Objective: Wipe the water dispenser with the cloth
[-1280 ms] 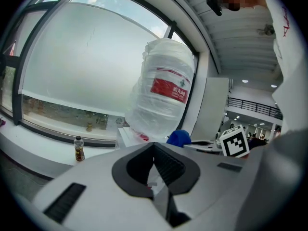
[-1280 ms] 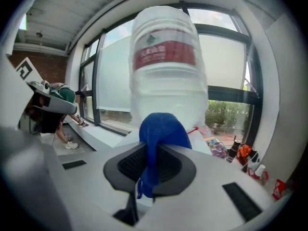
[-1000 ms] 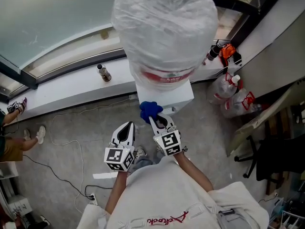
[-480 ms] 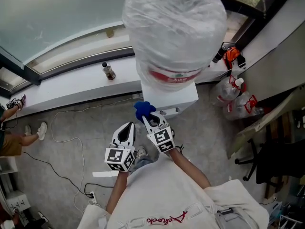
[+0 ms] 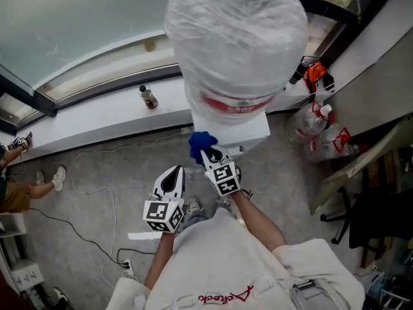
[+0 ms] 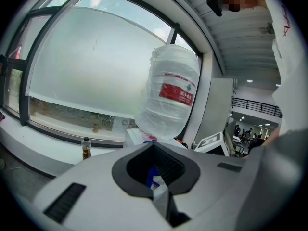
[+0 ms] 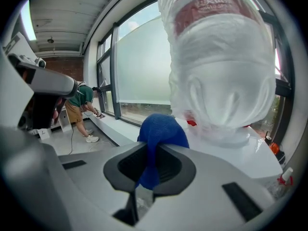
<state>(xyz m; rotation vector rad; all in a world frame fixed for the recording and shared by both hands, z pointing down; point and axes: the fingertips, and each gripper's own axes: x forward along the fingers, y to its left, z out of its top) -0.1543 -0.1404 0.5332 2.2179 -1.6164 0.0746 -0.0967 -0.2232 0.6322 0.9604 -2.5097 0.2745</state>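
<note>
The water dispenser (image 5: 242, 126) is a white box with a large plastic-wrapped bottle (image 5: 235, 37) on top. My right gripper (image 5: 210, 153) is shut on a blue cloth (image 5: 201, 141), which is pressed at the dispenser's front left corner. In the right gripper view the cloth (image 7: 161, 131) bulges out above the jaws, right in front of the bottle (image 7: 221, 57). My left gripper (image 5: 174, 171) hangs lower left of the dispenser, away from it, shut and holding nothing. In the left gripper view the bottle (image 6: 171, 97) stands ahead and above.
A small bottle (image 5: 148, 98) stands on the white window ledge (image 5: 97, 118). Cables (image 5: 90, 179) run over the floor at left. Plastic bags with spray bottles (image 5: 319, 134) lie right of the dispenser. A person (image 7: 79, 100) bends at the ledge.
My right gripper swung left with the cloth, then came back right and up against the dispenser's corner. The left gripper has hardly moved.
</note>
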